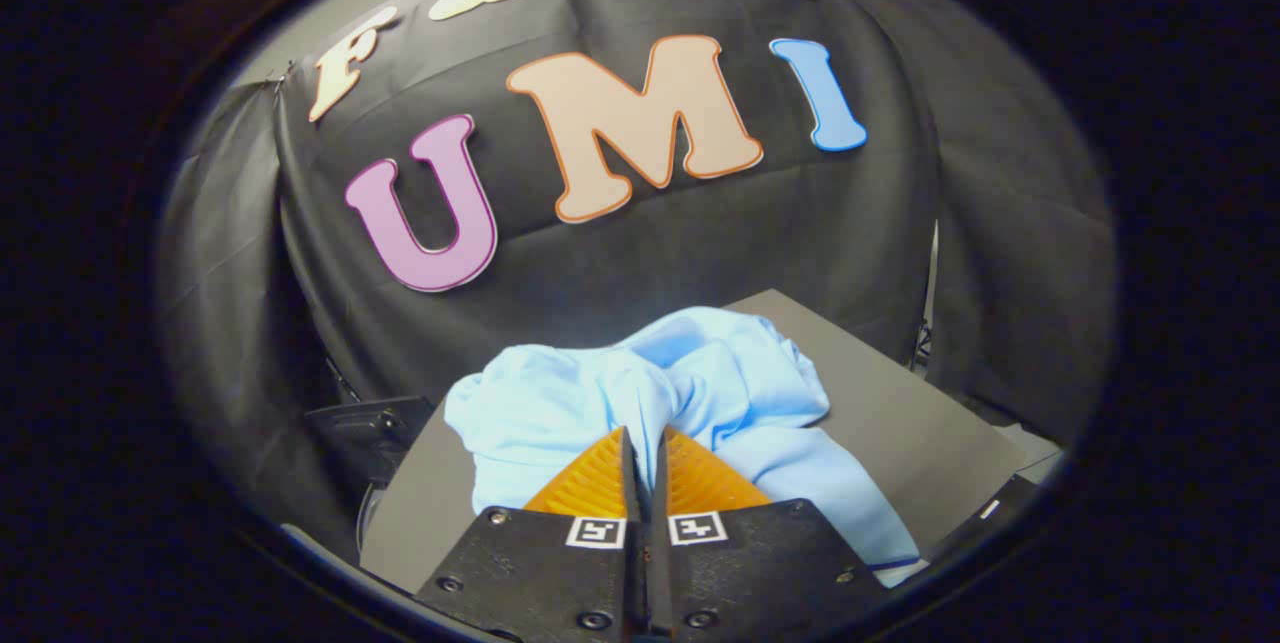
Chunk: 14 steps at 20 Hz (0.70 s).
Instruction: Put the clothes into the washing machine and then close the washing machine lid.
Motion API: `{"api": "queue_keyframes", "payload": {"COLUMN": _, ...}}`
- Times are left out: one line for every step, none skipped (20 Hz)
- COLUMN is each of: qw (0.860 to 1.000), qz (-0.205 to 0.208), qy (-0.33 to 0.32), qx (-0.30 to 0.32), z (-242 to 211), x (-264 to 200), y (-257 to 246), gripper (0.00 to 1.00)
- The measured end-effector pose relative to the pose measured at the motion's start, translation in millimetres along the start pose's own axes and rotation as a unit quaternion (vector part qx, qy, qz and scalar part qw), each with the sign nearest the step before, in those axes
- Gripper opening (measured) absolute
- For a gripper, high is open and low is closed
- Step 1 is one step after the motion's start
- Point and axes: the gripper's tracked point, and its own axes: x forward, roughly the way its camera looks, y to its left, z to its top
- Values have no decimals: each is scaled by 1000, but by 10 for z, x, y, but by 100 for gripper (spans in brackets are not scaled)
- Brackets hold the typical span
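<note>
The tool point(645, 438) has its 2 orange ribbed fingers point(590, 478) drawn nearly together, with only a thin dark slit left between them. A fold of the light blue garment point(740, 393) rises right at their tips and looks pinched in that slit, so the tool appears clamped on the cloth. Behind the fingers, the tool's black body carries 2 small square black-and-white markers point(596, 532), 1 on each half.

The garment is bunched up in a loose heap just ahead of the fingers and spreads out to both sides of them. One part trails back past the right finger, and a dark edge line shows along its hem near the tool's body. The heap lies on a flat grey table point(900, 423), which stretches on beyond the cloth.

Off the table's left side, a black boxy object point(375, 428) sits low against the black cloth wall; what it is cannot be made out. A dark edge with a small white mark point(988, 509) shows past the table's right corner.
</note>
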Motion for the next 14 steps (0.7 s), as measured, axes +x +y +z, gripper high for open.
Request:
{"api": "queue_keyframes", "payload": {"qw": 1000, "qz": -2, "qy": -2, "qx": -12, "z": 23, "x": -101, "y": 25, "gripper": 2}}
{"api": "queue_keyframes", "payload": {"qw": 1000, "qz": -1, "qy": -4, "qx": -23, "z": 88, "x": -160, "y": 89, "gripper": 2}}
{"api": "queue_keyframes", "payload": {"qw": 999, "qz": -1, "qy": -9, "qx": -34, "z": 156, "x": -217, "y": 149, "gripper": 2}}
{"api": "queue_keyframes", "payload": {"qw": 999, "qz": 1, "qy": -16, "qx": -45, "z": 243, "x": -280, "y": 227, "gripper": 2}}
{"api": "queue_keyframes", "payload": {"qw": 998, "qz": 2, "qy": -19, "qx": -58, "z": 282, "x": -336, "y": 307, "gripper": 2}}
{"api": "queue_keyframes", "payload": {"qw": 997, "qz": 1, "qy": -23, "qx": -73, "z": 337, "x": -383, "y": 386, "gripper": 2}}
{"api": "queue_keyframes", "payload": {"qw": 996, "qz": -3, "qy": -24, "qx": -91, "z": 382, "x": -443, "y": 459, "gripper": 1}}
{"api": "queue_keyframes", "payload": {"qw": 994, "qz": -2, "qy": -26, "qx": -108, "z": 418, "x": -496, "y": 545, "gripper": 1}}
{"api": "queue_keyframes", "payload": {"qw": 992, "qz": 4, "qy": -29, "qx": -119, "z": 437, "x": -550, "y": 667, "gripper": 1}}
{"api": "queue_keyframes", "payload": {"qw": 991, "qz": 12, "qy": -31, "qx": -126, "z": 451, "x": -594, "y": 810, "gripper": 2}}
{"api": "queue_keyframes", "payload": {"qw": 991, "qz": 21, "qy": -35, "qx": -131, "z": 472, "x": -614, "y": 954, "gripper": 2}}
{"api": "queue_keyframes", "payload": {"qw": 990, "qz": 29, "qy": -36, "qx": -136, "z": 493, "x": -644, "y": 1113, "gripper": 1}}
{"api": "queue_keyframes", "payload": {"qw": 988, "qz": 39, "qy": -42, "qx": -141, "z": 510, "x": -680, "y": 1264, "gripper": 1}}
{"api": "queue_keyframes", "payload": {"qw": 987, "qz": 48, "qy": -44, "qx": -144, "z": 523, "x": -698, "y": 1426, "gripper": 1}}
